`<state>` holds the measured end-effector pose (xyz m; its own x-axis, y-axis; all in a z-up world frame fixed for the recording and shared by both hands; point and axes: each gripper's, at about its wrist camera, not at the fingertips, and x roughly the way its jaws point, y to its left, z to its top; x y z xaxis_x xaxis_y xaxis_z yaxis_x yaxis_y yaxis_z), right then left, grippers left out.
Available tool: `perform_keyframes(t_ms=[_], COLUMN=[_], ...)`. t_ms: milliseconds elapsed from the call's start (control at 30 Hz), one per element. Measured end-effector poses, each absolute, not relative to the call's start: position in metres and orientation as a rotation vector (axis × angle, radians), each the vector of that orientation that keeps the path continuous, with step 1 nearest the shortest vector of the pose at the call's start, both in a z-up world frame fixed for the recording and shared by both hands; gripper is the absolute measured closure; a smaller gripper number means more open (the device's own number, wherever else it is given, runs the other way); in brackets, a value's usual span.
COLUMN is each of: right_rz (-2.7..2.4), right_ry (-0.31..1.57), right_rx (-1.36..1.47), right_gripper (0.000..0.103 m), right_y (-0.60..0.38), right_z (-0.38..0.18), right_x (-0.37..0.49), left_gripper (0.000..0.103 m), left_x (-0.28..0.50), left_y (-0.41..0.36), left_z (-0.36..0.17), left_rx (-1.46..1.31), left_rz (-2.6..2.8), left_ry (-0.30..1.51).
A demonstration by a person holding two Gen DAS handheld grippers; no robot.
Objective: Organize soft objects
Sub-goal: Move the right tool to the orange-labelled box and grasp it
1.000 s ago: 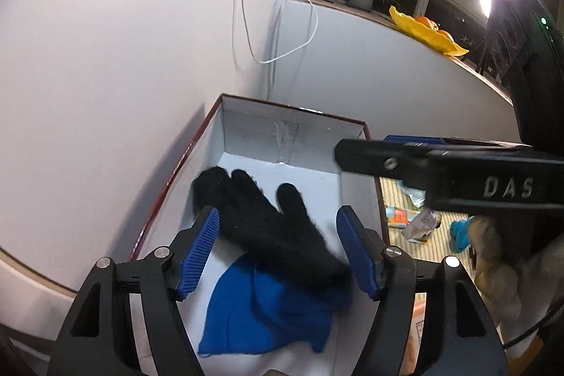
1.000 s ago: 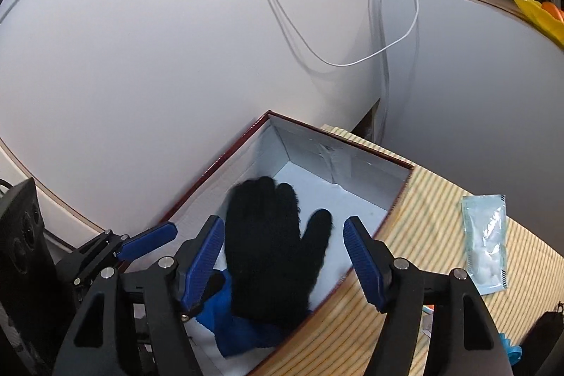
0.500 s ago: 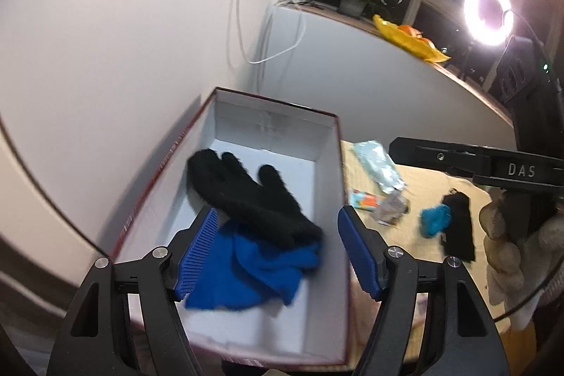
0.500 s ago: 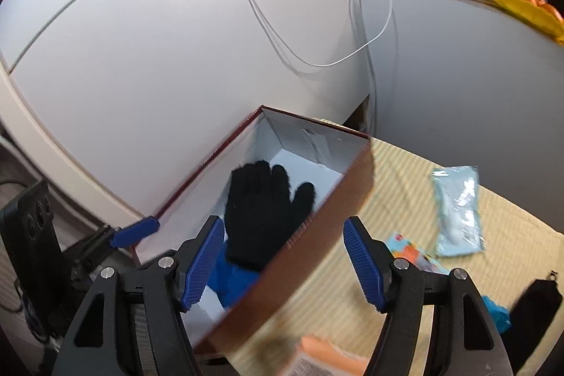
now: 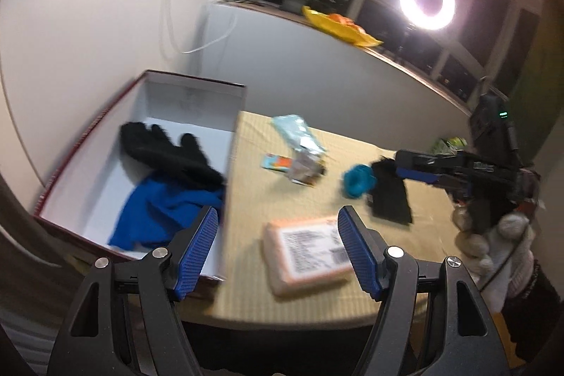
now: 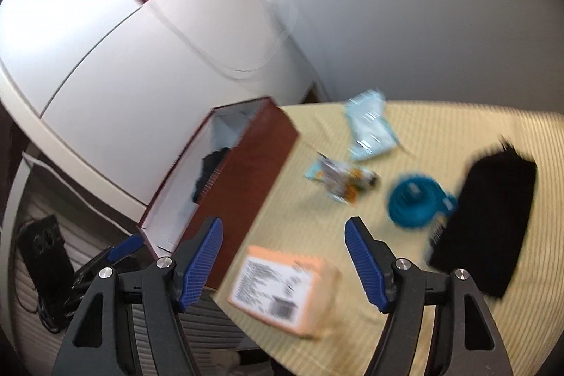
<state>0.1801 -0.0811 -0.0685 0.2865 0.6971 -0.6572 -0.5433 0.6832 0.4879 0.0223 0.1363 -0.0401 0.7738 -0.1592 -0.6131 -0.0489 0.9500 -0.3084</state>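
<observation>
Left wrist view shows my left tongs and right tongs wide, empty, leaving black knit glove boxed for sorting.

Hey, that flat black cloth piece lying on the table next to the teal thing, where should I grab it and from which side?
Pinch the flat black fabric piece at its near short edge, coming from above with the open right gripper. It lies flat on the striped mat, and the teal round object crowds its left side, so that free edge looks easiest.
</observation>
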Motion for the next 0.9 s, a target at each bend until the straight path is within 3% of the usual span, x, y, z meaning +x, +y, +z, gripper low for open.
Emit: perform_keyframes(t_ms=[267, 600, 900], right_rz=[0.771, 0.837, 0.900], right_ry=[1.037, 1.050, 1.131], right_rx=[0.230, 0.086, 0.050], right_gripper=[0.035, 0.035, 0.035], right_y=[-0.120, -0.093, -0.065], right_z=[-0.105, -0.121, -0.139], right_x=[0.177, 0.150, 0.146], left_gripper=[0.032, 0.032, 0.032], left_x=[0.013, 0.027, 0.038], left_y=[0.088, 0.074, 0.069], left_z=[-0.061, -0.107, -0.118], left_rx=[-0.253, -0.250, -0.231], left_rz=[-0.127, -0.102, -0.084], left_ry=[0.733, 0.834, 0.849])
